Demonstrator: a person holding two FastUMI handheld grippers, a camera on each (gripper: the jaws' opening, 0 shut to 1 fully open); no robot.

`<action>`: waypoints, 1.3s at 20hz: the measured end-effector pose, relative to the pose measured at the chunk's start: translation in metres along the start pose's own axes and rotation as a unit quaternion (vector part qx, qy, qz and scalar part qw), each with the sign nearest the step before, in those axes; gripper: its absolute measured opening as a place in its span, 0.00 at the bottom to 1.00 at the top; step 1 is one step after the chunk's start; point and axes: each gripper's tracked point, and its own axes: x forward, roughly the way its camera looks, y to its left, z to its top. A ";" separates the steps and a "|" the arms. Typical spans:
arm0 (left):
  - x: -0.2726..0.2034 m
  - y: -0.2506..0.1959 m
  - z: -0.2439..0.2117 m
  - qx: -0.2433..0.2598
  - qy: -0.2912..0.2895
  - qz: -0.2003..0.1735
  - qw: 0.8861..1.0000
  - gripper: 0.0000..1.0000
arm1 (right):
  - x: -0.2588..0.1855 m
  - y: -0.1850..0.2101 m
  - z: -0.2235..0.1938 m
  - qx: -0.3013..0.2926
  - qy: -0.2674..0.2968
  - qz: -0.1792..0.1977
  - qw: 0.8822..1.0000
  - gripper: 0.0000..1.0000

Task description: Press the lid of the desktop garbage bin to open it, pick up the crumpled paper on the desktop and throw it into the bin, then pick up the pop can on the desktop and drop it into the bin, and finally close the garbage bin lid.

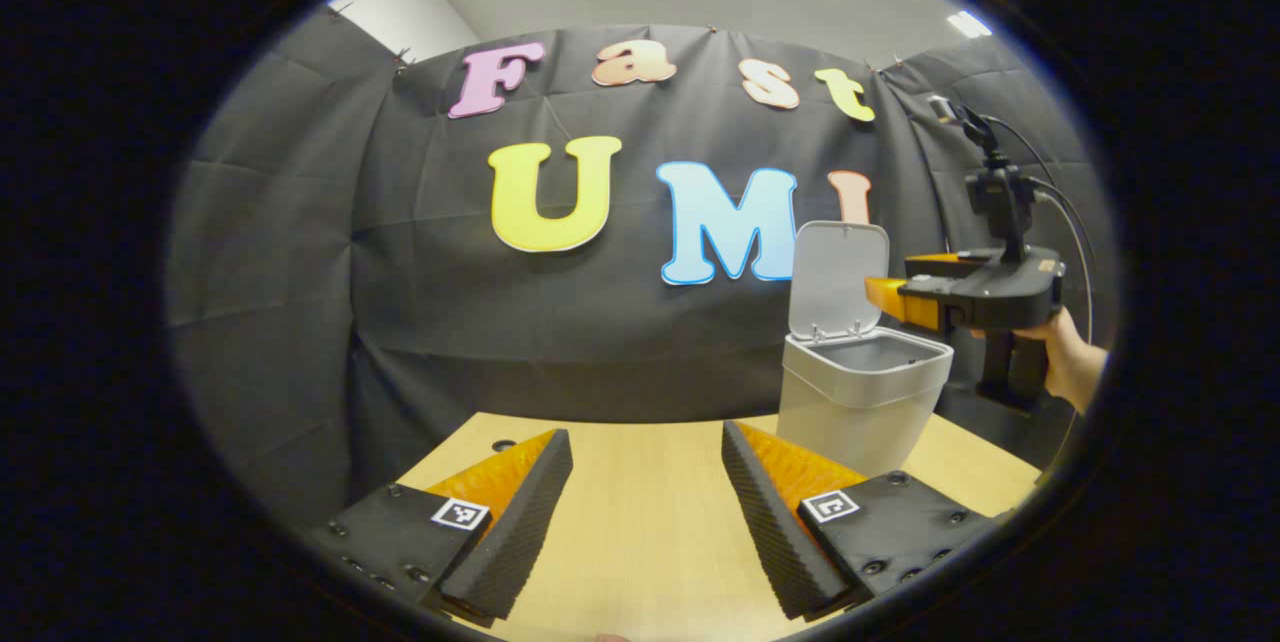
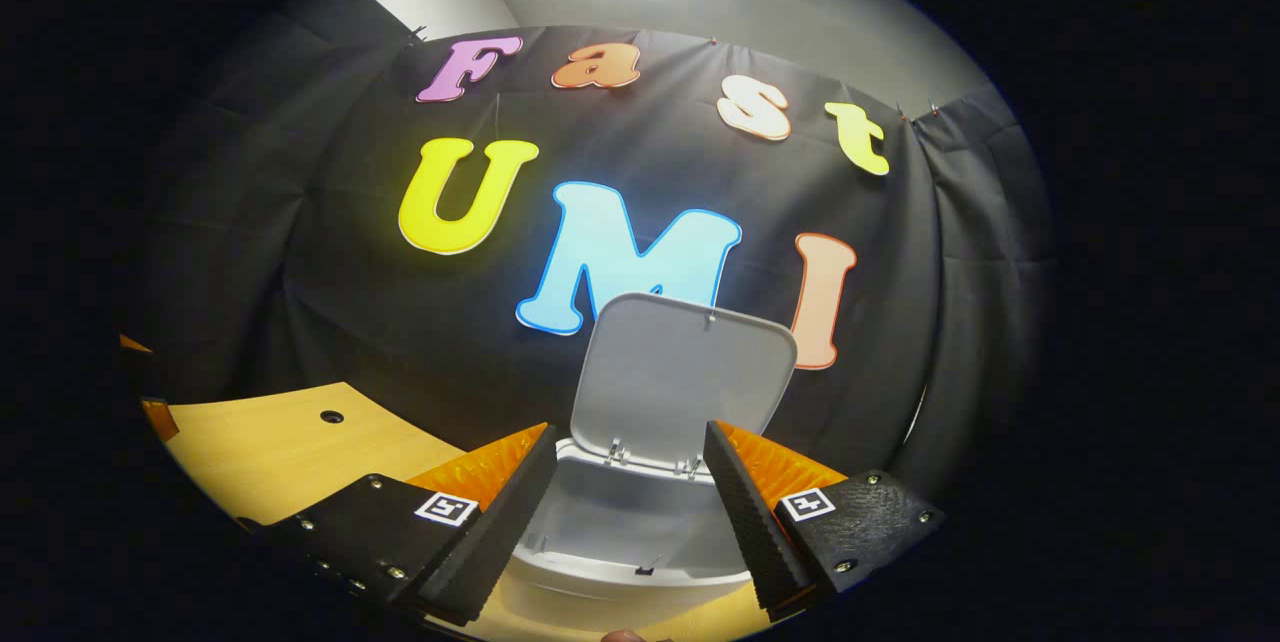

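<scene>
Right gripper (image 2: 630,497), jaws apart and empty, hangs just above the bin (image 2: 620,562); its raised lid (image 2: 680,372) stands straight ahead. Left gripper (image 1: 647,502) is open too, lower centre.

A pale grey, smooth matt plastic bin (image 2: 620,562) sits between the right tongs' ribbed fingers (image 2: 745,512), its lid (image 2: 680,377) equally matt. Beneath lies a light, smooth wood-grain tabletop (image 1: 630,522); beyond hangs creased matt black cloth (image 1: 400,252).

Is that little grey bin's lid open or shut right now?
Open. The lid stands upright on its hinges at the back of the bin, and both views look into the bin's mouth.
</scene>
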 end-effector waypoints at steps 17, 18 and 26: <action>0.039 0.024 -0.001 -0.023 -0.021 -0.076 0.997 1.00 | 0.105 -0.069 0.083 0.020 0.005 -0.109 0.994 0.94; 0.039 0.029 -0.001 -0.027 -0.021 -0.070 0.997 1.00 | 0.112 -0.072 0.085 0.031 0.001 -0.112 0.993 0.94; 0.028 0.043 -0.004 -0.049 -0.018 -0.013 0.999 1.00 | 0.144 -0.087 0.073 0.122 0.019 -0.097 0.988 0.94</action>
